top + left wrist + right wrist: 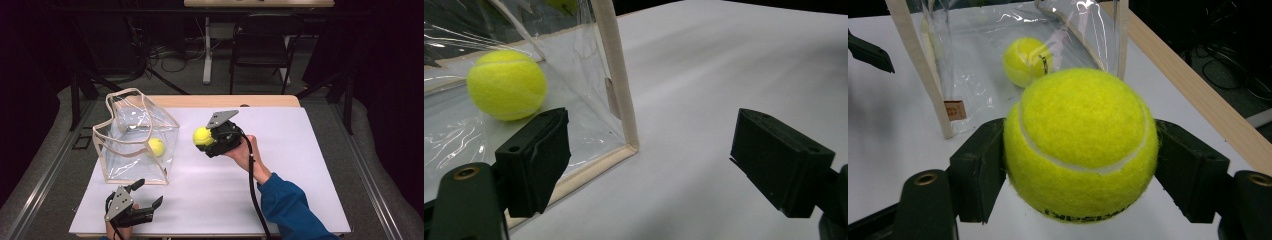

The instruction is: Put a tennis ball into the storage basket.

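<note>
One tennis ball (156,146) already lies inside the clear plastic bag (135,137), left of centre in the high view, so part of the job looks done; the second ball (202,136) is not yet in. That held ball sits just right of the bag, near the middle of the frame, clamped between the jaws of the right gripper (210,137), and in the right gripper view it fills the centre with a black jaw pressed against each side and the bagged ball behind it. What seems left is to carry it over the bag's cloth-edged rim and let it drop. The left gripper (145,196) waits at the lower left of the high view, just below the bag's near corner, its jaws wide apart and holding nothing; in the left gripper view the bag's beige seam stands between them, closer to the jaw at the left. The work surface is a white sheet (280,150) over a wooden table, whose edge (225,101) shows along the top of the sheet. Beyond it, in the upper part of the frame, the room is dim, with a black chair (262,47), a white table leg (207,50) and cables on a grey floor.
</note>
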`<state>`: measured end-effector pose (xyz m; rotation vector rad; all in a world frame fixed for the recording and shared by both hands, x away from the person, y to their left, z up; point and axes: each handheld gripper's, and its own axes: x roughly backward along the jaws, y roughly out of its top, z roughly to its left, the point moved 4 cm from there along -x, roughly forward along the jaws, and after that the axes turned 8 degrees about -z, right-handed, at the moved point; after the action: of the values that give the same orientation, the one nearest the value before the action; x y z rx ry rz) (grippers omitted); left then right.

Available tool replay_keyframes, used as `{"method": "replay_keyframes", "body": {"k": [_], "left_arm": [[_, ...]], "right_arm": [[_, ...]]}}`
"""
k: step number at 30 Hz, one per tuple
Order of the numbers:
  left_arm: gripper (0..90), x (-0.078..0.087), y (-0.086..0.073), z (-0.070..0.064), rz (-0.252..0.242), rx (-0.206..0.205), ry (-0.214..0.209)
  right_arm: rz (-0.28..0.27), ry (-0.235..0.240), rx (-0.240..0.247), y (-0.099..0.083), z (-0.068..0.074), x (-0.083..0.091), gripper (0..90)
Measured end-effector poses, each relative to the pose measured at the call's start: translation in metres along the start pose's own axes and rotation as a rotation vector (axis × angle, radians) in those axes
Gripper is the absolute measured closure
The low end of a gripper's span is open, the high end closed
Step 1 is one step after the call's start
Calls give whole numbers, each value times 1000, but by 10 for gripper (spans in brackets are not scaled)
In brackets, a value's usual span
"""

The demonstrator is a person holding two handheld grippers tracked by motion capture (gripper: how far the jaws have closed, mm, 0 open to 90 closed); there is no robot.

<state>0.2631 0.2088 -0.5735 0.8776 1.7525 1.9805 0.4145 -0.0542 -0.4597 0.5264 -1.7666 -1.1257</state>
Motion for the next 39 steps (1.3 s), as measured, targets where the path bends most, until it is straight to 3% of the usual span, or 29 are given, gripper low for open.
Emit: {"method": "replay_keyframes", "body": {"k": [39], "left_arm": [[160, 0, 0, -1, -6, 3, -7]], "right_arm": [[-48, -3, 32, 32, 1, 6, 258]]}}
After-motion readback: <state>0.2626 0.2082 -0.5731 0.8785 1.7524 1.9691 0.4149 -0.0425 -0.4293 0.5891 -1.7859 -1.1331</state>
